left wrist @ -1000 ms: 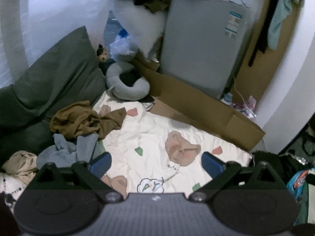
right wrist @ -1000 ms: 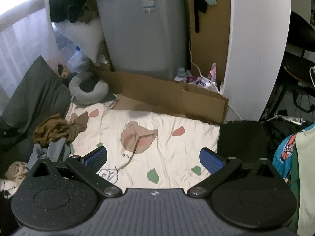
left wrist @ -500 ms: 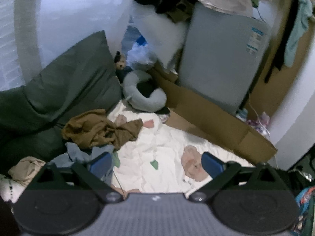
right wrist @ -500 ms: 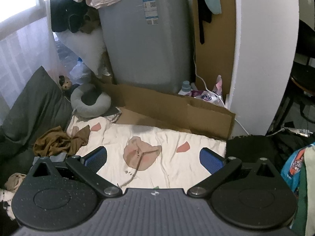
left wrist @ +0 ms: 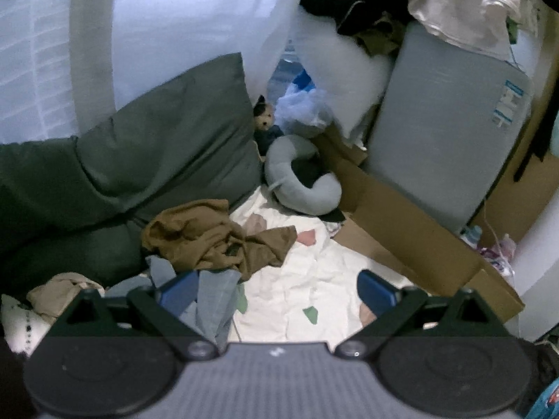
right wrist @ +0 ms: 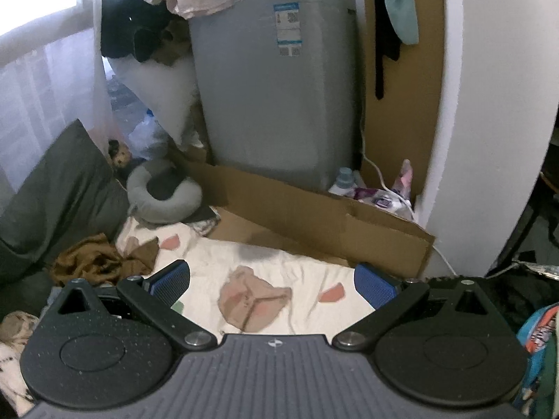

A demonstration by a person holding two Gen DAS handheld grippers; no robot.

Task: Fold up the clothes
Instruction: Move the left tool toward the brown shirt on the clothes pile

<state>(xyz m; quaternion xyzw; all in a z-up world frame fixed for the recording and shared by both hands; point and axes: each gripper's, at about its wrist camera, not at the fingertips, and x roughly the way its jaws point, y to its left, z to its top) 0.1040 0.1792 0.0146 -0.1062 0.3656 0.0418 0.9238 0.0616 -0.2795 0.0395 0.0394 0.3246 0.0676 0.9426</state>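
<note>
Both grippers up in the air, nothing in them. Left gripper (left wrist: pixel 276 288) spread wide above the white patterned blanket (left wrist: pixel 314 279), and the crumpled brown cotton garment (left wrist: pixel 213 237) lies just ahead of its left finger, at the blanket's edge against the dark green cushion (left wrist: pixel 139 160); a grey-blue garment (left wrist: pixel 213 296) sits right under that finger. Right gripper (right wrist: pixel 272 284) also wide apart, over the blanket's middle, brown garment well off to its left

Blue-grey garment (left wrist: pixel 213 300): lower part hidden behind my left tongs (left wrist: pixel 276 291).
Washer label (right wrist: pixel 288 29): print too small to read.
</note>
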